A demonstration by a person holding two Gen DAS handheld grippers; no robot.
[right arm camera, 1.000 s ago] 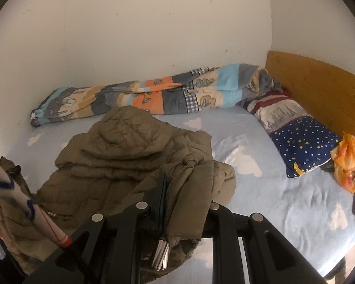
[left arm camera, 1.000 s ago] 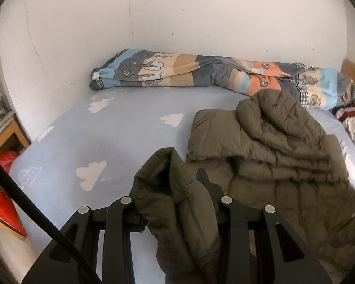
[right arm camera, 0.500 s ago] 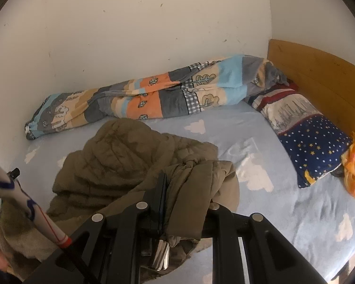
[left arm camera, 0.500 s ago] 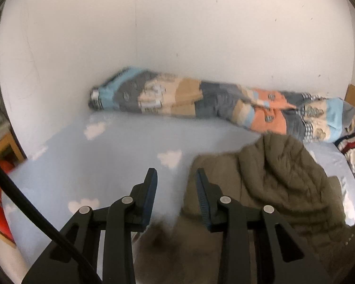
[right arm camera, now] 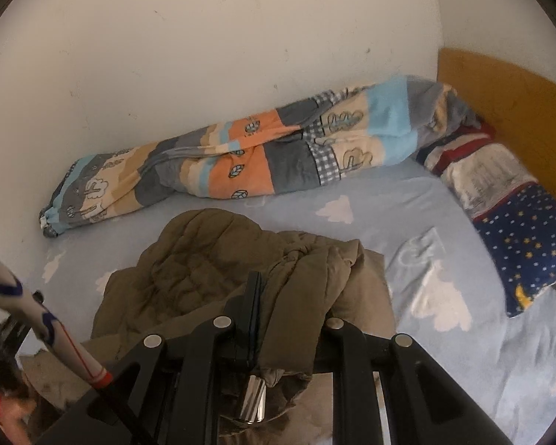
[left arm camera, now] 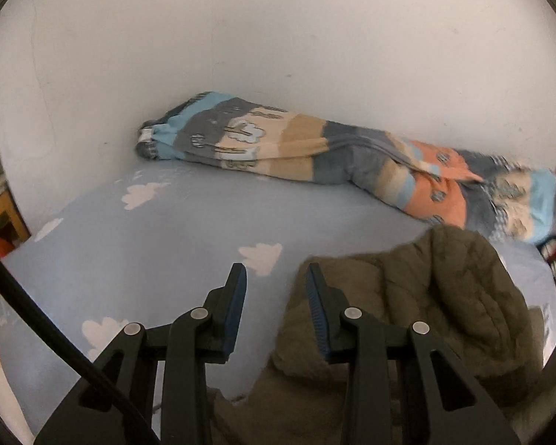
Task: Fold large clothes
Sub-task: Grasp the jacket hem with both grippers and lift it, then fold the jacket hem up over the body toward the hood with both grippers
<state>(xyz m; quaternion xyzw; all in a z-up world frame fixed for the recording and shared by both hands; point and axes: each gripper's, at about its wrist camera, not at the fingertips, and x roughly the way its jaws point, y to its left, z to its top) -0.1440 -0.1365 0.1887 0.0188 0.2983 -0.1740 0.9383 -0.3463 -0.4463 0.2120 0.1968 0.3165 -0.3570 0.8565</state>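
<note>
My right gripper (right arm camera: 289,296) clamps a bunched fold of the olive jacket (right arm camera: 211,263), metal snap dangling below. My left gripper (left arm camera: 276,289) stands parted, holding nothing, its right finger just over the jacket's edge. Jacket lies crumpled mid-bed on the cloud-print sheet (left arm camera: 148,256). Beyond: 1 rolled patchwork quilt (left arm camera: 315,155) along the wall, 1 starry pillow (right arm camera: 530,237).

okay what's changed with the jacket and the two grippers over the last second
The left gripper has let go of the olive jacket; its jaws now stand apart with nothing between them. The right gripper stays clamped on a fold of it. The rolled blanket and pillow lie unchanged.
</note>
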